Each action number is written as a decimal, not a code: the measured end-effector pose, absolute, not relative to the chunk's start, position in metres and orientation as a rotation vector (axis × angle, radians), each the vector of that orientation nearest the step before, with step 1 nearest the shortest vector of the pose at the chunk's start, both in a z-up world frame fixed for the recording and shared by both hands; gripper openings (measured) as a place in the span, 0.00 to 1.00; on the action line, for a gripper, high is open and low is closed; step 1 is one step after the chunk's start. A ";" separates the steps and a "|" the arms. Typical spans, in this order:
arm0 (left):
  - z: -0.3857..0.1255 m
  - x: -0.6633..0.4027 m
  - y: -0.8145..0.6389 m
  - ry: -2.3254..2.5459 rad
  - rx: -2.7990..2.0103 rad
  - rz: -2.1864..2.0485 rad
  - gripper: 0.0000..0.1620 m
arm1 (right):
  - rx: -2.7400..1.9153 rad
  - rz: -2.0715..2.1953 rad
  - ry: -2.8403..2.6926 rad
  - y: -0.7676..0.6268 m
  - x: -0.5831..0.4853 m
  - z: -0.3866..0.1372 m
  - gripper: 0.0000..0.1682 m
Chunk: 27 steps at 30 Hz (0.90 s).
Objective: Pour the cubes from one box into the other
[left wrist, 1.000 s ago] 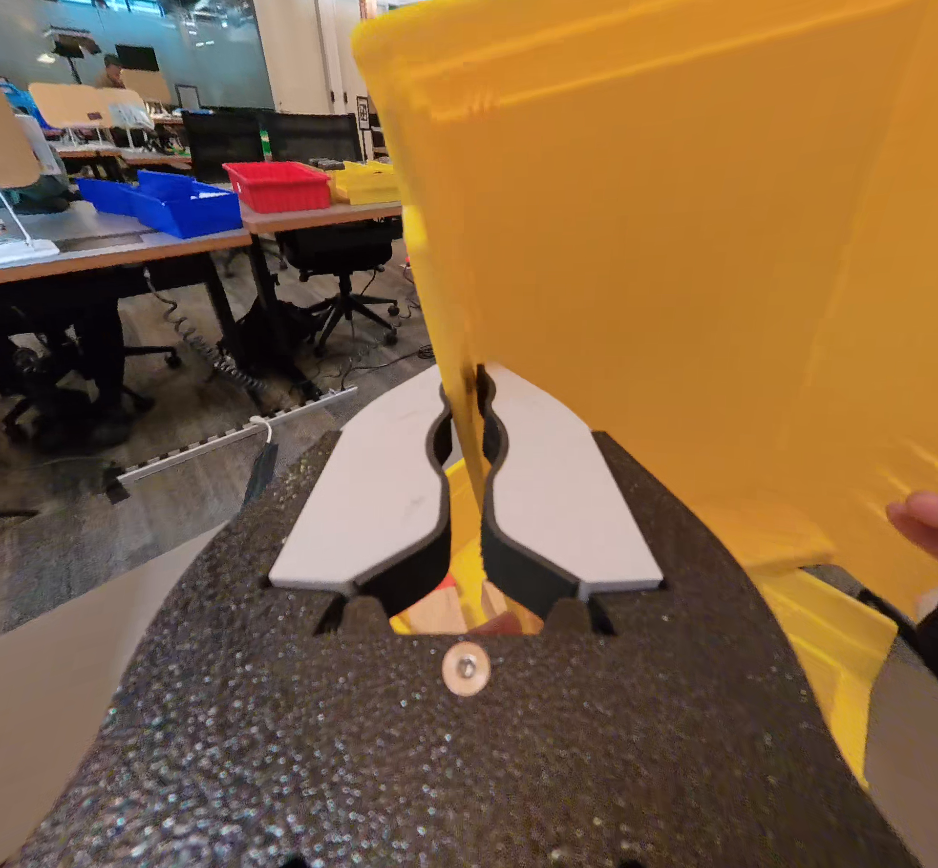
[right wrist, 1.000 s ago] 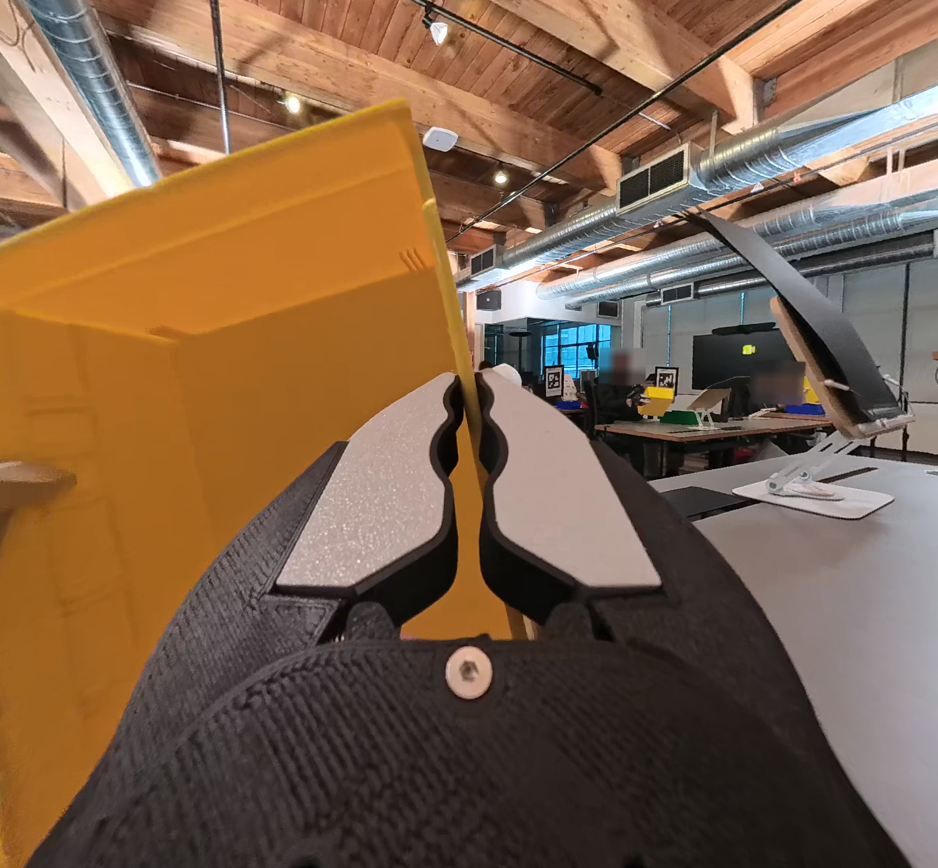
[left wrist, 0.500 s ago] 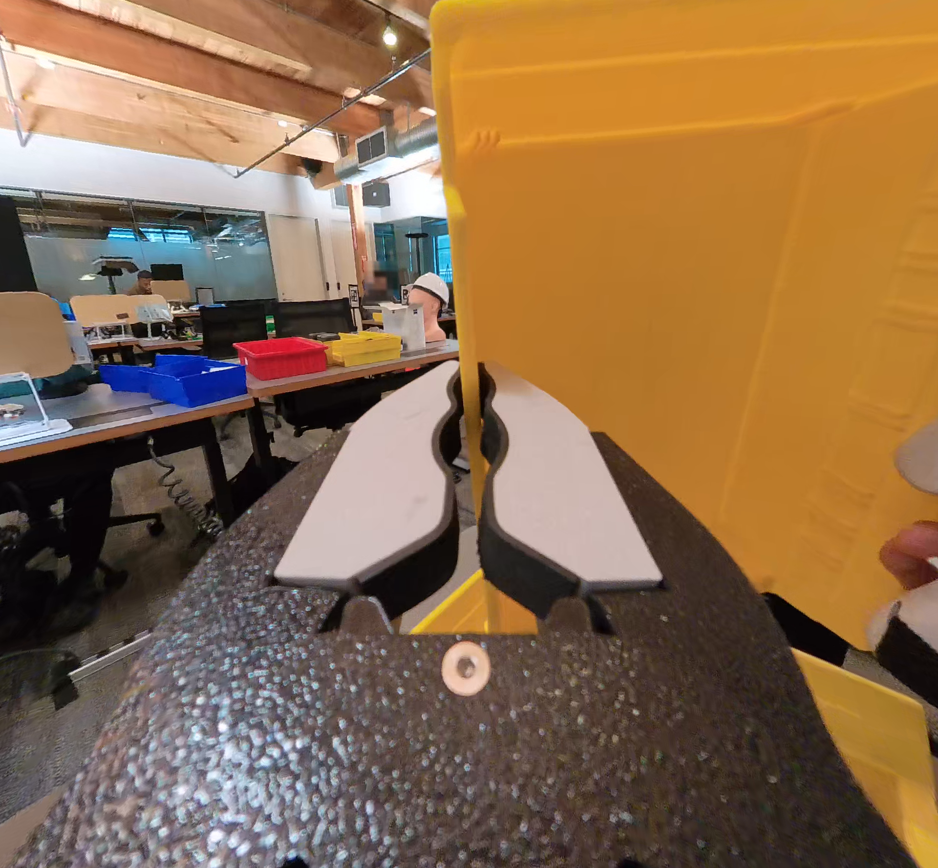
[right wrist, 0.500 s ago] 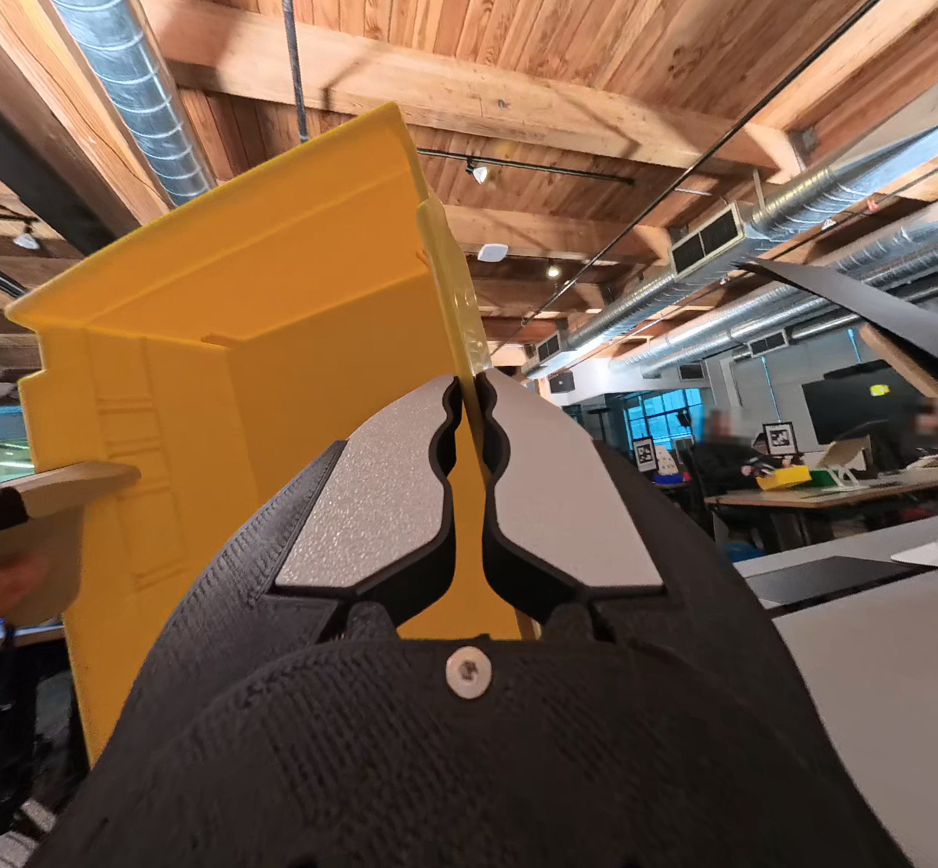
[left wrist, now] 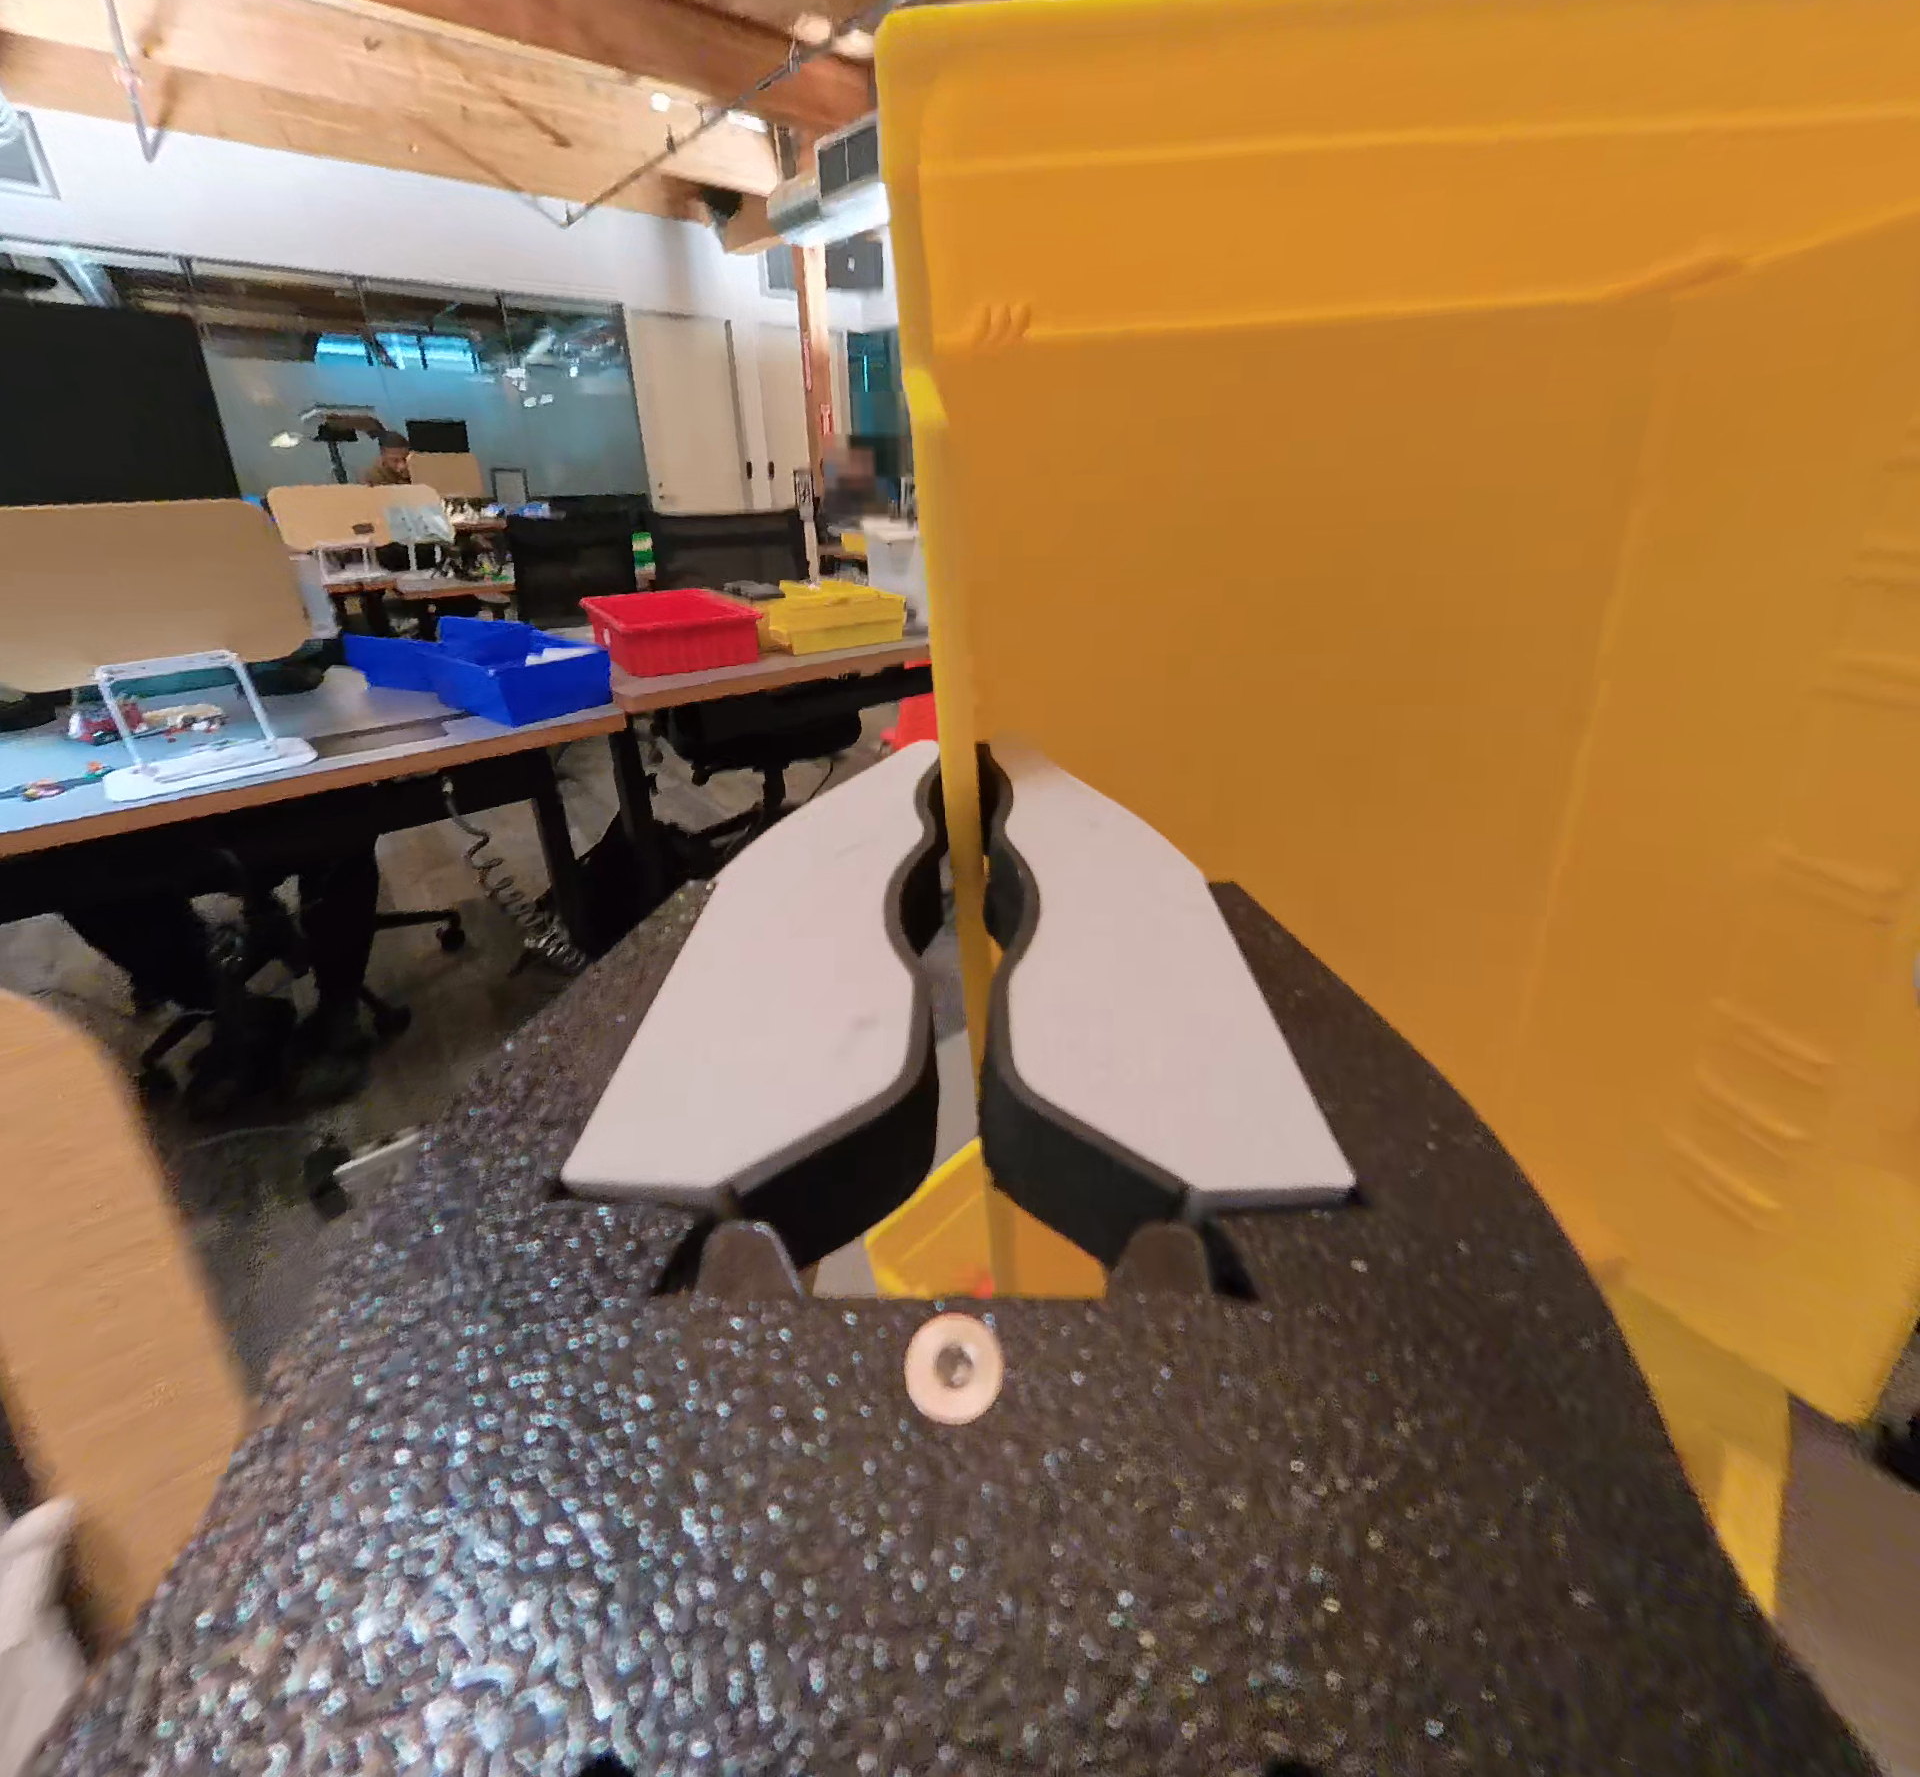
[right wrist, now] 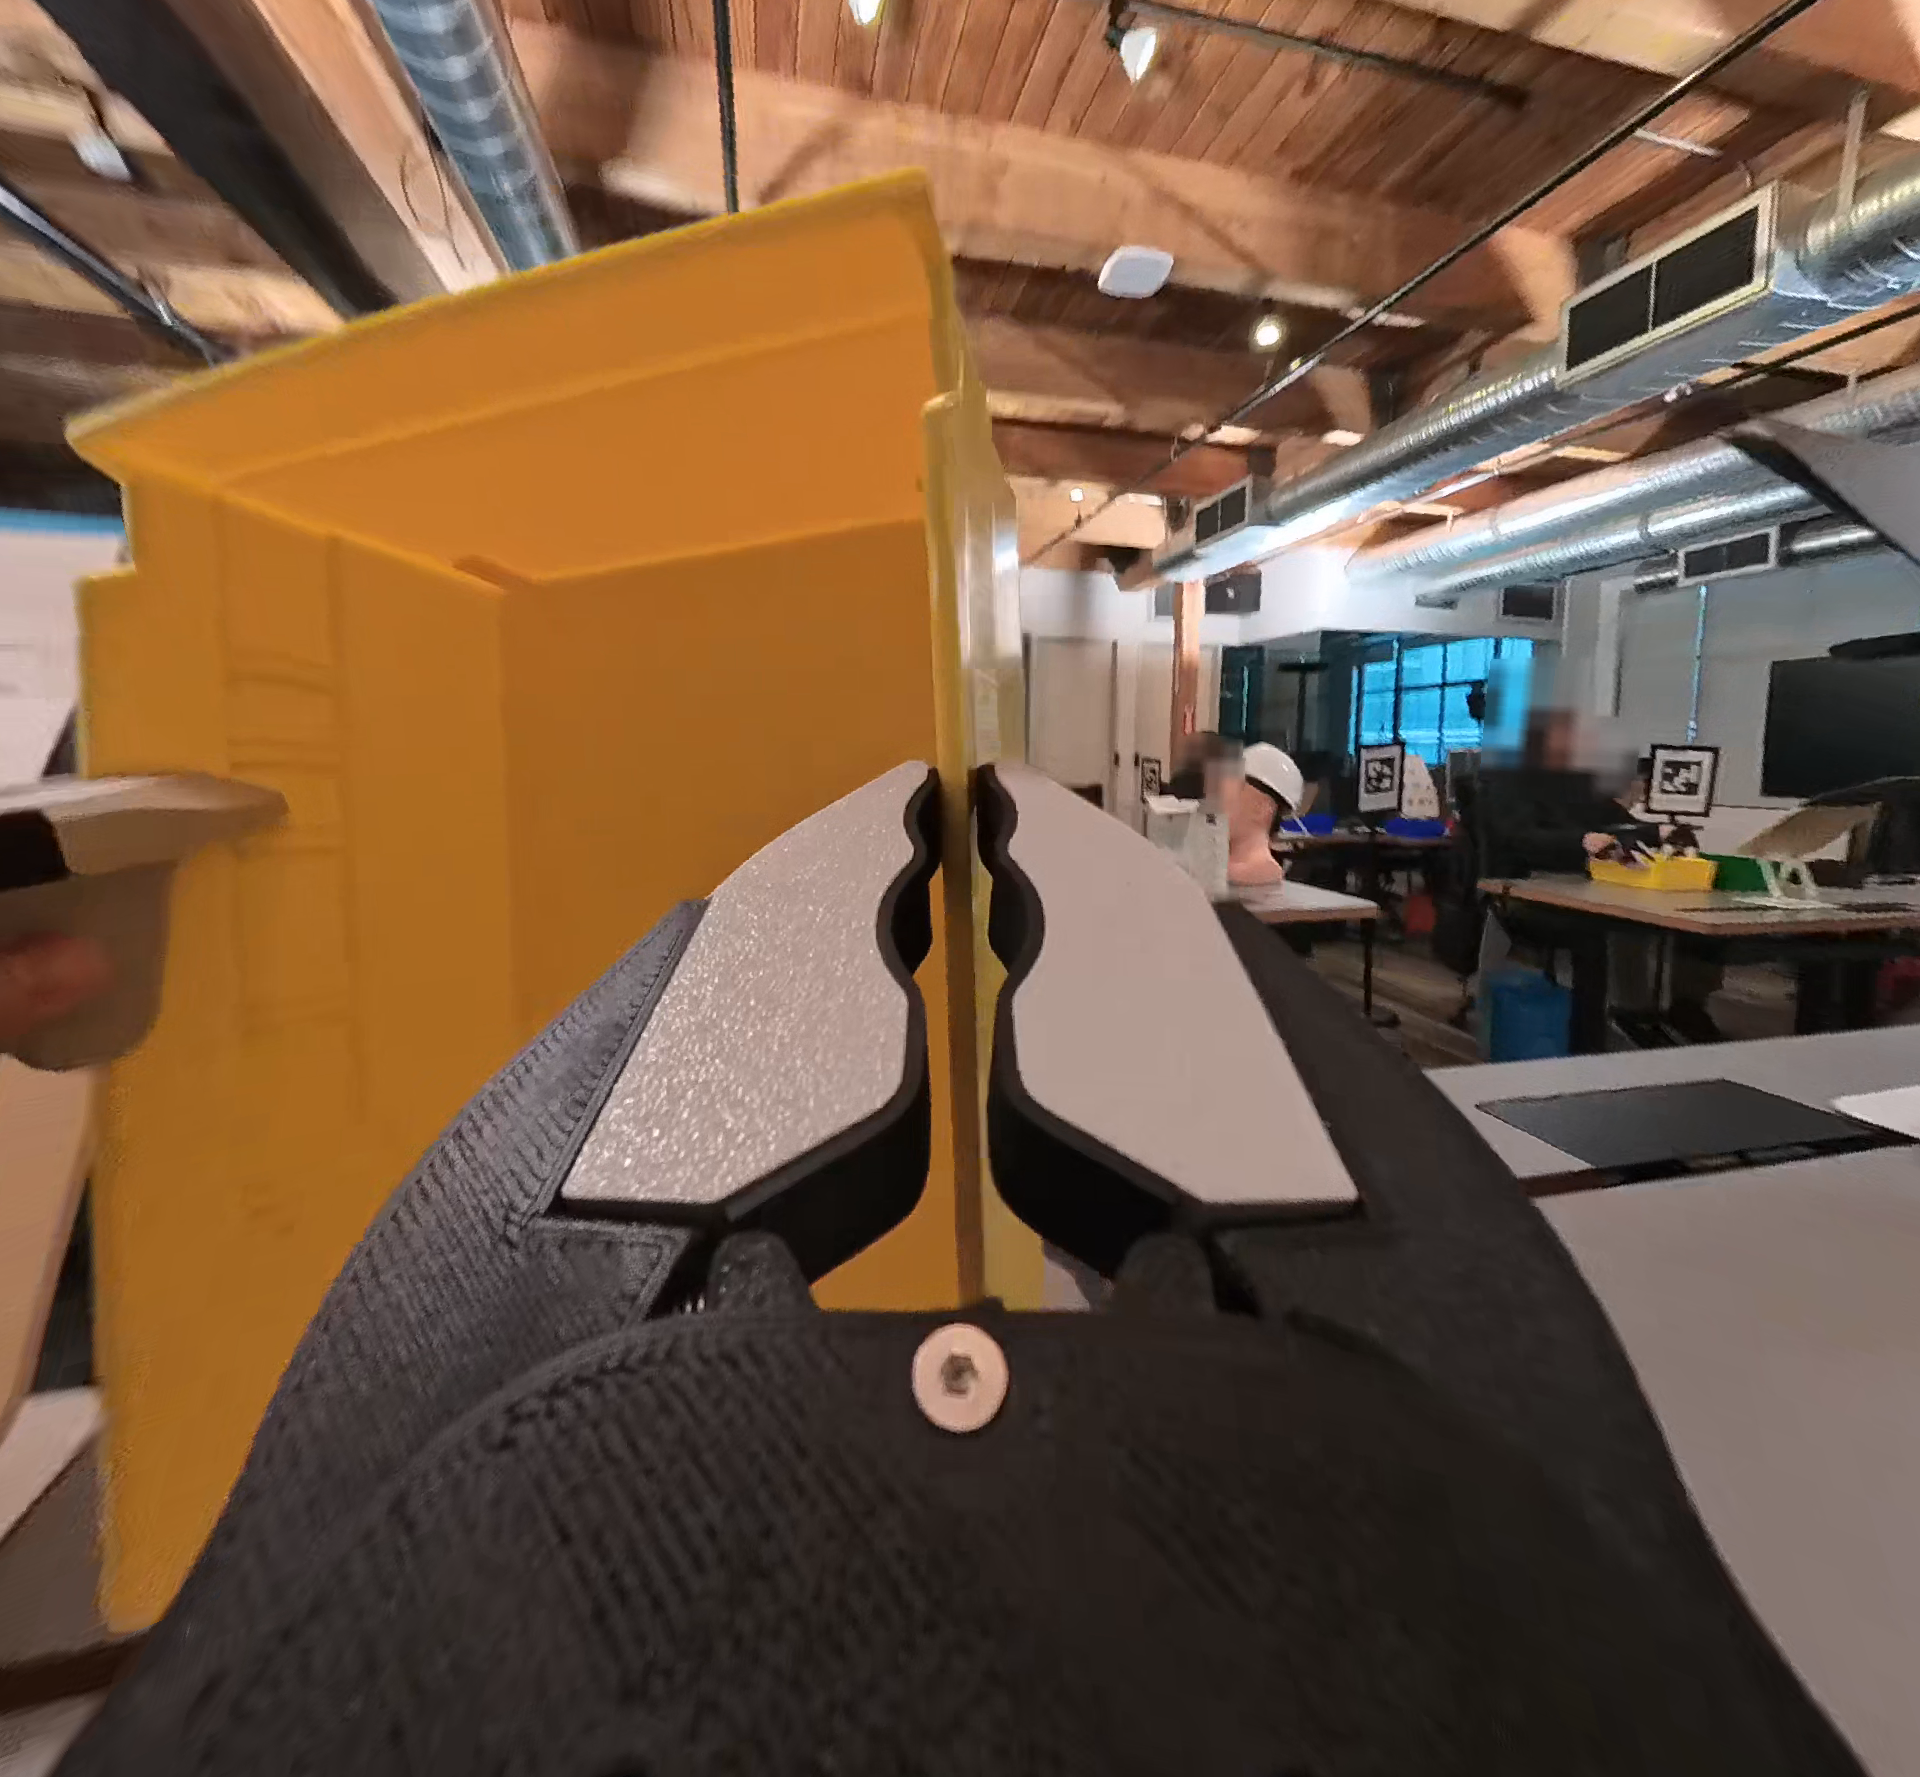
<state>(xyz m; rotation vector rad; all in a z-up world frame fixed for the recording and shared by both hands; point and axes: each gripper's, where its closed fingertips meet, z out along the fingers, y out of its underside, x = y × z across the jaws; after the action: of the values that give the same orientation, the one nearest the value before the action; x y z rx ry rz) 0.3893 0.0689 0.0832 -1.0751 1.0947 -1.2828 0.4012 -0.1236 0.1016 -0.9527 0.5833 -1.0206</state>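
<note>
A yellow plastic box (left wrist: 1403, 584) is held up in the air, its opening facing both cameras, and its inside shows no cubes. My left gripper (left wrist: 961, 771) is shut on the box's left wall. My right gripper (right wrist: 958, 777) is shut on the box's right wall (right wrist: 966, 584). The left gripper's finger (right wrist: 135, 844) shows at the box's far wall in the right wrist view. A second yellow box (left wrist: 935, 1239) shows in part below, between my left fingers. No cubes are clearly in view.
A grey table (right wrist: 1714, 1312) with a black mat (right wrist: 1662, 1119) lies to the right. Desks behind hold blue (left wrist: 499, 667), red (left wrist: 670, 626) and yellow bins (left wrist: 831, 615). Office chairs and people sit in the background. A tan board (left wrist: 94, 1260) is at lower left.
Both grippers have swung the box from a steep tip back toward level, so both views now look more across the room. The cubes seen under the left fingers are out of sight.
</note>
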 end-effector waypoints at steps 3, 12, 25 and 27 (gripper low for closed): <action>0.091 0.357 0.088 1.160 -1.107 -1.173 0.01 | -1.079 -1.014 0.606 -0.102 0.378 0.103 0.03; 0.044 0.168 0.228 1.192 -1.356 -0.747 0.02 | -1.412 -0.684 0.461 0.062 0.251 0.038 0.04; -0.097 -0.098 0.457 1.196 -2.073 -0.175 0.02 | -1.879 0.103 0.369 0.335 0.044 -0.110 0.07; -0.108 -0.113 0.484 1.199 -2.148 -0.172 0.02 | -1.919 0.157 0.376 0.362 0.027 -0.118 0.10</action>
<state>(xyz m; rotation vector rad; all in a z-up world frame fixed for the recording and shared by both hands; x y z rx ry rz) -0.1125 0.4843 -0.1075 -2.1481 1.1989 -0.1717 0.0268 0.3617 -0.1181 -1.9187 0.3761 0.1568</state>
